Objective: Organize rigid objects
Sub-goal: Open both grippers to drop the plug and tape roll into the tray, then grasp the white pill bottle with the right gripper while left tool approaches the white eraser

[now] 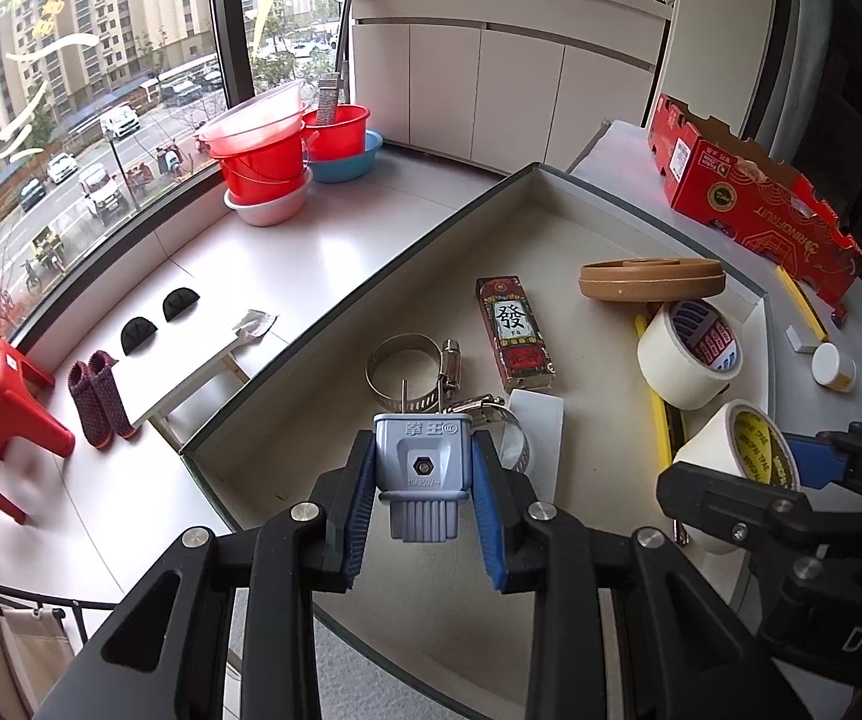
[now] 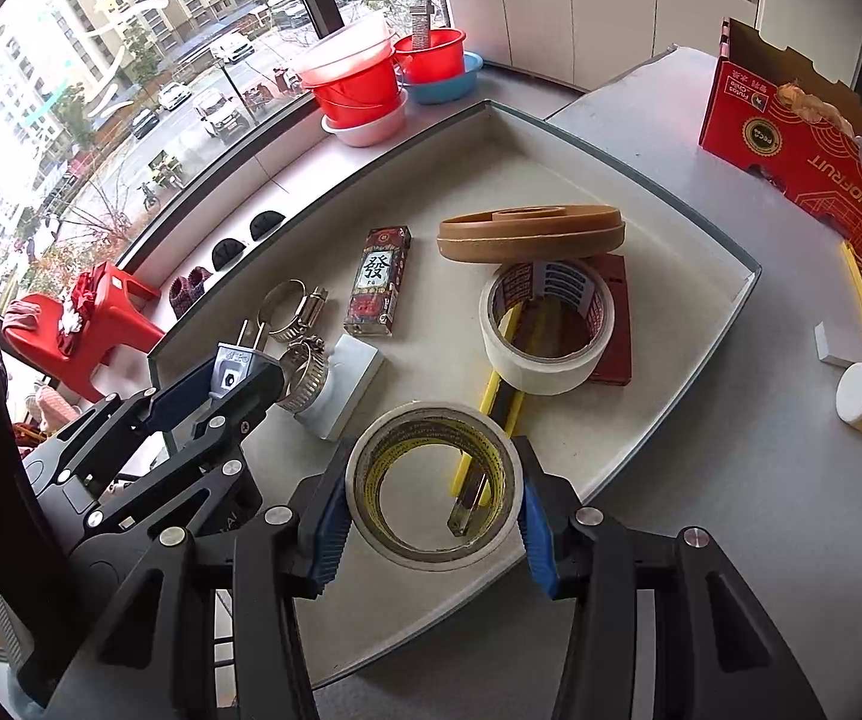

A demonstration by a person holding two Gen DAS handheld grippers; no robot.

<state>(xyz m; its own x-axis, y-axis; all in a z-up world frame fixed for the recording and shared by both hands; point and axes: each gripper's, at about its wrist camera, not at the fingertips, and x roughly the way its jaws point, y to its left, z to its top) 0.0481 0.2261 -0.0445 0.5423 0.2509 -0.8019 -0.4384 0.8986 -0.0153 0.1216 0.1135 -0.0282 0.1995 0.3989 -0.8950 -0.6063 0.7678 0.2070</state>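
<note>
Both grippers hover over the shallow grey tray, each loaded, so the step in hand looks like placing: two rigid items are being brought down to join those already gathered there. The left gripper has its blue pads closed narrowly on a grey plug, prongs pointing away from the camera toward the tray floor. The right gripper holds a yellow-cored tape roll across its outer rim, the jaws at a middling spread, the roll's open core facing the camera.

In the right wrist view the plug sits at about nine o'clock from the held roll, and the left gripper comes in from the lower left. Already lying in the tray are two hose clamps, a white block, a red-and-black printed box, a second tape roll with a tan disc resting on its twelve o'clock edge, and a yellow utility knife whose blade end shows through the held roll's core.

Both grippers tilt steeply downward, fingers aimed at the tray's near half. The next move probably calls for lowering each item onto bare floor: the plug needs to clear the clamps just beyond its prongs, and the roll would sit more flatly away from the knife beneath it. Whether either item touches the tray yet cannot be told.
</note>
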